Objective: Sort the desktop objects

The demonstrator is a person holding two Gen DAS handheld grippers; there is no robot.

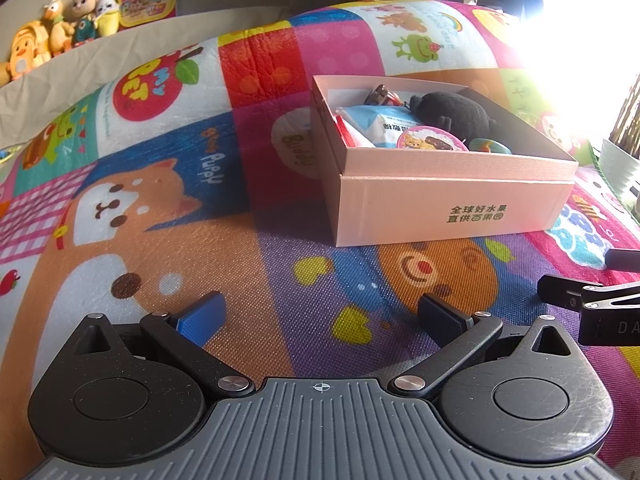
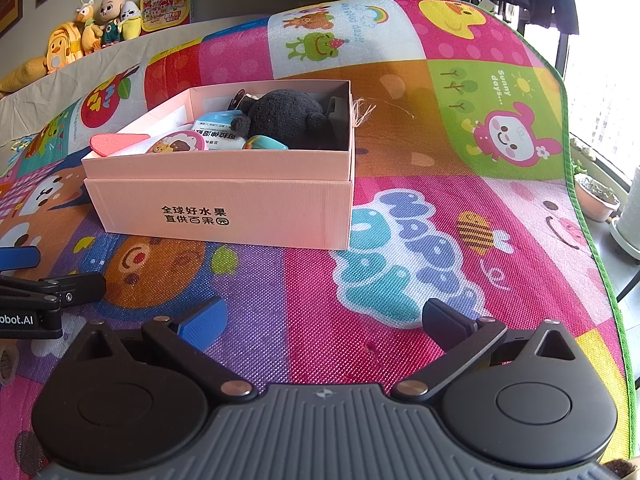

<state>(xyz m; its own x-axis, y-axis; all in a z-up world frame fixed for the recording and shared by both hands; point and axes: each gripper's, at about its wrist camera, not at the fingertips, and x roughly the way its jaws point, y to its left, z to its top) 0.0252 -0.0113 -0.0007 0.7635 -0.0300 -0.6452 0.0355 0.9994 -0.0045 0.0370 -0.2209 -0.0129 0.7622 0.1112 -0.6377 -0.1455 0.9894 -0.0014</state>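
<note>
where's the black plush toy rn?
Inside the pink box, at its far right end in the right wrist view, the black plush toy lies beside the white-blue packet.

A pink cardboard box (image 2: 224, 208) with dark printed characters on its front wall stands open and upright on the colourful play mat. Inside lie a black plush toy (image 2: 288, 120) toward the far right, a pale blue packet (image 2: 218, 130) beside it, a round cartoon-printed disc (image 2: 176, 145) near the front wall, and a small teal item (image 2: 266, 143).
</note>
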